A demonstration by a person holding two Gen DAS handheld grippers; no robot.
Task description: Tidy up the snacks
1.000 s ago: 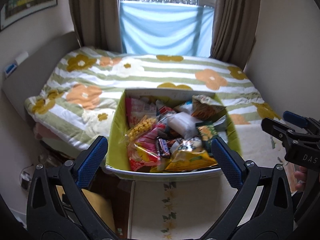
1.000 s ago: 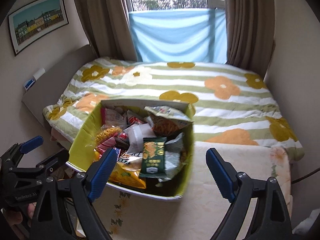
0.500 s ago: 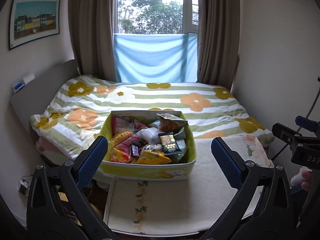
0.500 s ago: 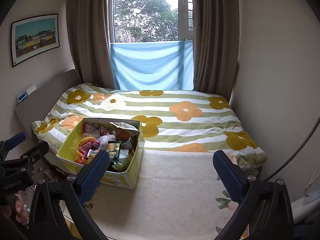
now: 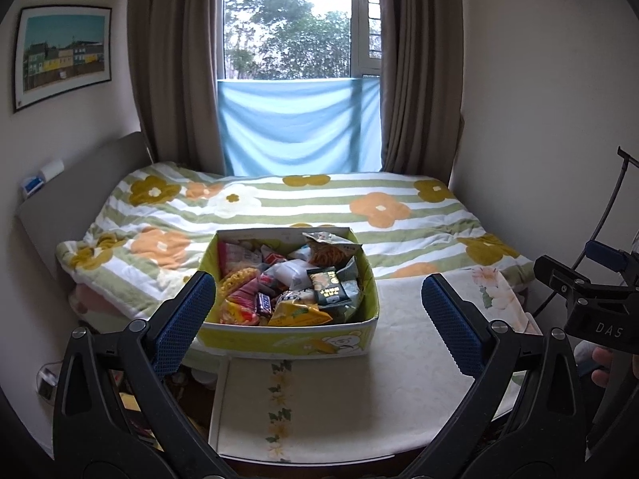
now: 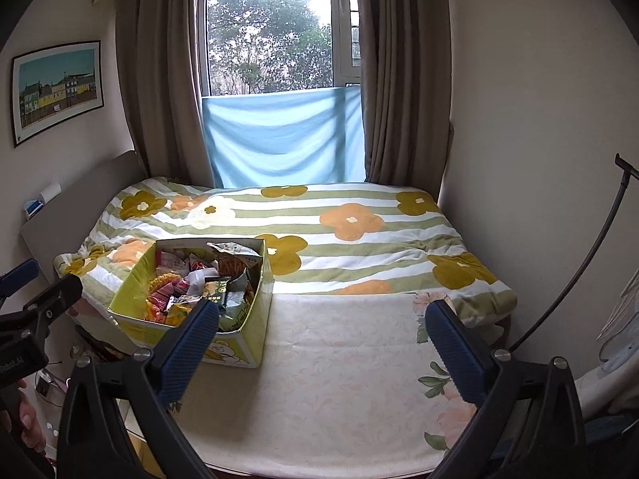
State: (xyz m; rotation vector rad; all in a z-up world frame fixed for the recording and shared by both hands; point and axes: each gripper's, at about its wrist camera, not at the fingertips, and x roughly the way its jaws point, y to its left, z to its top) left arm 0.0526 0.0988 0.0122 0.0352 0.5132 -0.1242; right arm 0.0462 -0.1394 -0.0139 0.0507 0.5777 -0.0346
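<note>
Snacks (image 5: 287,291) fill a yellow-green box (image 5: 287,339) that sits at the far left part of the counter (image 5: 359,391), its back edge against the bed (image 5: 279,203) with the flowered striped quilt. The box's long axis runs across the left wrist view, parallel to the counter's far edge; in the right wrist view it is seen cornerwise, one corner toward the camera. A dark green packet (image 5: 328,286) lies on top near the box's right side, label up, its length running away from the viewer. An opened crinkled bag (image 5: 327,249) stands at the back right corner.

The left claw (image 5: 315,319) is spread wide and holds nothing, its blue pads either side of the box in view but short of it. The right claw (image 6: 319,343) is likewise released and empty, over the bare counter right of the box.

Compared with a second ago, both claws have drawn back and up: the box then filled the lower frame, and now looks smaller, with the window (image 5: 299,24) and framed picture (image 5: 62,54) in view.
</note>
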